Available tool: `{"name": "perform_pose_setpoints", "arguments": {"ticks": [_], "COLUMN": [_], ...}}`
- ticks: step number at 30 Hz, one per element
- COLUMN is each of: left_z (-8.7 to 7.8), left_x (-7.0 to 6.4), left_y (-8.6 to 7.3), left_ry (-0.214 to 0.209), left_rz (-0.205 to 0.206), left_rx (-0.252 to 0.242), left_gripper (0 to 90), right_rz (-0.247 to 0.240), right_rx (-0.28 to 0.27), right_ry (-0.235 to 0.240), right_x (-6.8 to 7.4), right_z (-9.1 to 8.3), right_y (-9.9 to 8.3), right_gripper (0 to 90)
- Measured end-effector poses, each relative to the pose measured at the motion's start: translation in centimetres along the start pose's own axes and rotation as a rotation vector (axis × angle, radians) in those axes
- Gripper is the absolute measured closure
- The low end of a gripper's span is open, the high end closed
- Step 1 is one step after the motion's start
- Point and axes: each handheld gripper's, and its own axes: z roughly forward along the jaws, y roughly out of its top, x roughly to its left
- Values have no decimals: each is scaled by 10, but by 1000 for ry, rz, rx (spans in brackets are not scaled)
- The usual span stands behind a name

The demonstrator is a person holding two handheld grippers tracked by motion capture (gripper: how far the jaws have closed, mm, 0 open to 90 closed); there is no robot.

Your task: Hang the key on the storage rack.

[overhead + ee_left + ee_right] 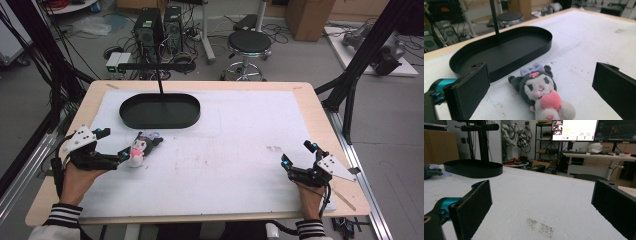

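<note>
The plush toy (138,148) lies at left of centre in the high view on the white surface (240,150), not yet gripped, between the gaping jaws of the left hand-held gripper (119,156). The black tray (160,110) just beyond is empty. The right hand-held gripper (298,154) waits open at lower right.

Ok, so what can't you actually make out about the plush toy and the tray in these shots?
- Plush toy: its lower body is cut off by the bottom edge of the left gripper view; in the high view it is too small for detail.
- Black tray: in the right gripper view its low angle hides the inside.
- Left gripper: contact with the toy unclear.
</note>
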Motion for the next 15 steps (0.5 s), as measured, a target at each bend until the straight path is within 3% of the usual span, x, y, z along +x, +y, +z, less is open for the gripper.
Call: {"name": "perform_pose_setpoints", "arguments": {"ticks": [5, 15], "left_z": [4, 14], "left_x": [2, 4], "left_y": [13, 24], "left_ry": [7, 20], "left_rz": [21, 13], "left_rx": [65, 184], "left_gripper": [17, 17], "right_rz": [2, 1], "right_rx": [3, 3], "right_ry": [1, 0], "right_x": [0, 0], "right_z": [0, 0], "right_y": [0, 0], "right_gripper": [21, 21]}}
